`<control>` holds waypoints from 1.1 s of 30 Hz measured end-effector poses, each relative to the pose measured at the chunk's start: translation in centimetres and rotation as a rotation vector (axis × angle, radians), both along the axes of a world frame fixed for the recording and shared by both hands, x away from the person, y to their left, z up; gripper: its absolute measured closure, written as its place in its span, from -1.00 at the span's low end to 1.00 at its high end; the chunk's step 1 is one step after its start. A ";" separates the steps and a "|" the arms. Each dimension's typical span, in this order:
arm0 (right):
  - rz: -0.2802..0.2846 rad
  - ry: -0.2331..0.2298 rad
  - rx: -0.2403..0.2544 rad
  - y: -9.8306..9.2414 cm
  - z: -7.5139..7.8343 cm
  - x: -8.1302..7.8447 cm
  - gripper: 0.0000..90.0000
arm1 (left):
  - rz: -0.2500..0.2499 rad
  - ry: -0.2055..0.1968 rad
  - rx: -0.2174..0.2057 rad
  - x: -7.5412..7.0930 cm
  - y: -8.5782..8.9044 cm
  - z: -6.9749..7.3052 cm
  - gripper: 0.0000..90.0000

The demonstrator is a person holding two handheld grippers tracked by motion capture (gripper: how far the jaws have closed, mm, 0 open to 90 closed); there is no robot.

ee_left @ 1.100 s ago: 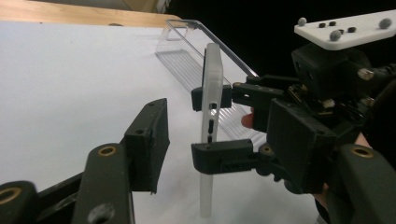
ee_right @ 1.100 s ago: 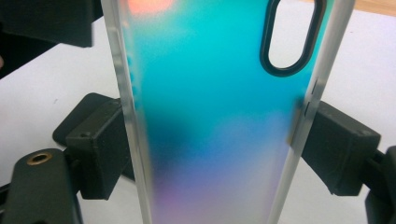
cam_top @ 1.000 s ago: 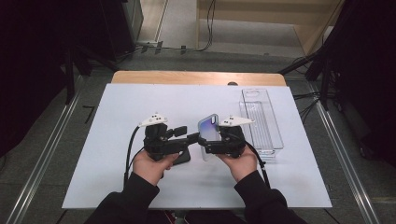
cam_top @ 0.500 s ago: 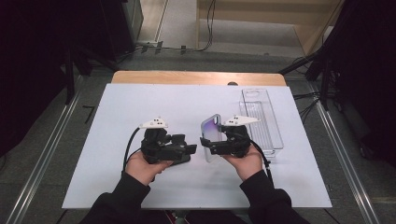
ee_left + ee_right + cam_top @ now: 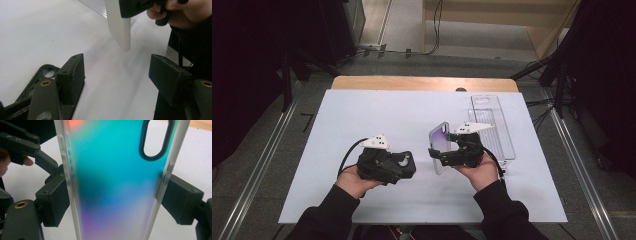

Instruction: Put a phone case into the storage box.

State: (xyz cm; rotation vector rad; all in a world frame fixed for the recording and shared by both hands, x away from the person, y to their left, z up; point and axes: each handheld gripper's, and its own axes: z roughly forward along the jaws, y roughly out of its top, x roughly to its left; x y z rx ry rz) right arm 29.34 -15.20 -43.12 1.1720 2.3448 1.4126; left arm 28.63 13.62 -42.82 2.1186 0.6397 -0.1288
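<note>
Right gripper [image 5: 435,152] is clamped across a phone case [image 5: 439,145], its pads pressing the two long edges, and holds it upright on edge above the white table [image 5: 362,115], near the middle and just left of the hand. In the right gripper view the case [image 5: 112,182] glows teal up top and fades to purple lower down, frosted rims on both sides, with an oval camera cutout [image 5: 156,140] at upper right. Left gripper [image 5: 407,167] sits low near the table, well left of the case, its jaws spread with only bare table between them; they have just been opening. Beneath its left jaw lies a black case [image 5: 37,82] with round holes, flat on the table. In the left gripper view the bottom edge of the held case [image 5: 120,27] hangs ahead, clear of the surface. Behind the right hand [image 5: 479,172], a clear tray [image 5: 492,115] stands near the table's right edge.
</note>
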 end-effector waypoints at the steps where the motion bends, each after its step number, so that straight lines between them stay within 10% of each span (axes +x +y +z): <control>1: 0.001 0.001 -0.001 0.0 0.0 0.0 -0.68 | -0.014 -0.001 0.010 0.0 0.1 -0.2 -0.34; 33: 0.028 -0.004 0.027 -3.4 3.4 0.6 -0.68 | 0.047 0.036 0.047 -0.6 3.5 -2.1 -0.34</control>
